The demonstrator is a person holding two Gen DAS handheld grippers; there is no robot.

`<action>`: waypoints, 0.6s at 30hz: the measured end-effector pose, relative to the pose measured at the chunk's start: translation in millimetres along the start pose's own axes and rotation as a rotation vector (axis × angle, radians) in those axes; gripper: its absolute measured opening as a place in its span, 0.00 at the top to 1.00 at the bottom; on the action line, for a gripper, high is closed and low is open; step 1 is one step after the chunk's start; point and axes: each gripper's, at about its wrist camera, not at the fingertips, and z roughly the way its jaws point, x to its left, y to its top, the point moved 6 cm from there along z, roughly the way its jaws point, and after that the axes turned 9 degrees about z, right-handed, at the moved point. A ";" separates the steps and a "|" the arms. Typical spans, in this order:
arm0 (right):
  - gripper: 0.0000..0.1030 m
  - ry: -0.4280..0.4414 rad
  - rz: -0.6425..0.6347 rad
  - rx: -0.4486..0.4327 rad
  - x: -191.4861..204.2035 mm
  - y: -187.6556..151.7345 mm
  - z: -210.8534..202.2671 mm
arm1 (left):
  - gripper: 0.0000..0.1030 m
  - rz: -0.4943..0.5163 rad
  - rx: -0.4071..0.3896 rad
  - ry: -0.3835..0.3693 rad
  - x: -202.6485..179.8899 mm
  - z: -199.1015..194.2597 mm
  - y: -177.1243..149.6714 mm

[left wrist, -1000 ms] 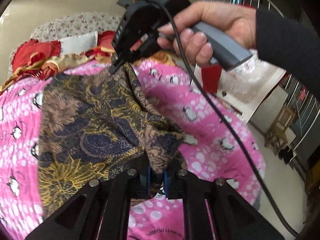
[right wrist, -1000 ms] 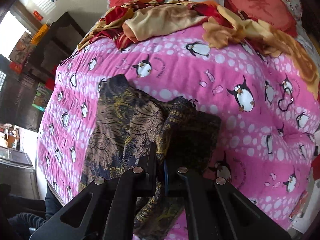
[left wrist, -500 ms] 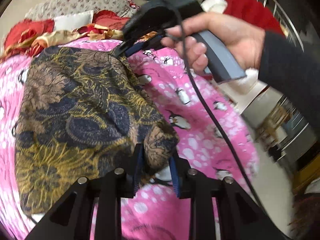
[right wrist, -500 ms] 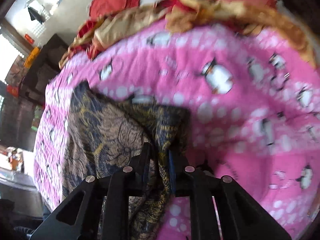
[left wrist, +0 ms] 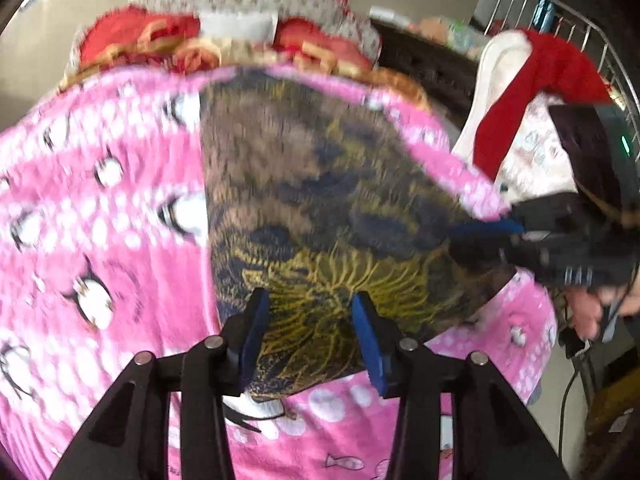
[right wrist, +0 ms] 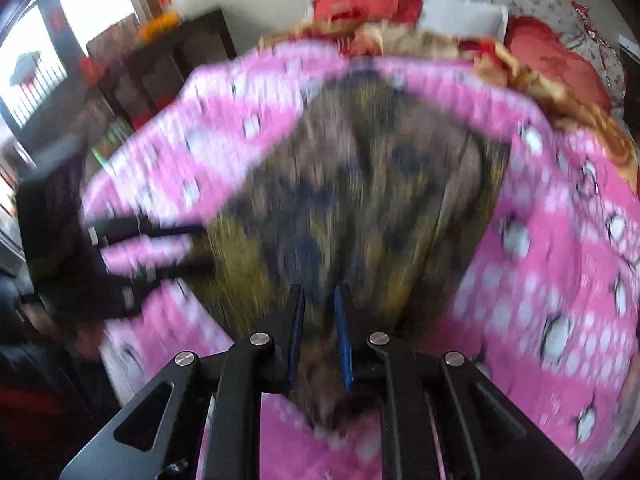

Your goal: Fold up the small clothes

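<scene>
The patterned garment (left wrist: 320,200) is thin matt cloth. The pink penguin-print bedspread (left wrist: 120,220) looks like soft quilted fabric. The left gripper (left wrist: 308,316) is matt black plastic with blue rubbery pads and shiny metal screws.

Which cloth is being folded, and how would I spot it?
Look at the pink penguin-print bedspread. Lying on it near the front edge is the dark cloth. Its brown, navy and yellow leafy pattern sets it apart from the red and gold bedding heaped behind.

Brown-gold-navy patterned cloth (left wrist: 320,200), pink penguin-print blanket (left wrist: 120,240)
</scene>
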 end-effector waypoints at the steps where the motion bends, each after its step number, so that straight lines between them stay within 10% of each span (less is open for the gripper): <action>1: 0.94 -0.027 0.007 0.035 -5.0 -11.9 11.2 | 0.59 0.003 0.012 0.006 0.1 5.4 -1.5; 11: 1.00 0.012 0.254 0.112 -39.3 -19.7 21.4 | 0.58 -0.008 0.101 0.121 -6.1 9.3 12.3; 18: 0.97 -0.050 0.371 -0.083 -55.2 46.8 -16.9 | 0.58 -0.009 0.031 0.242 11.0 8.7 75.7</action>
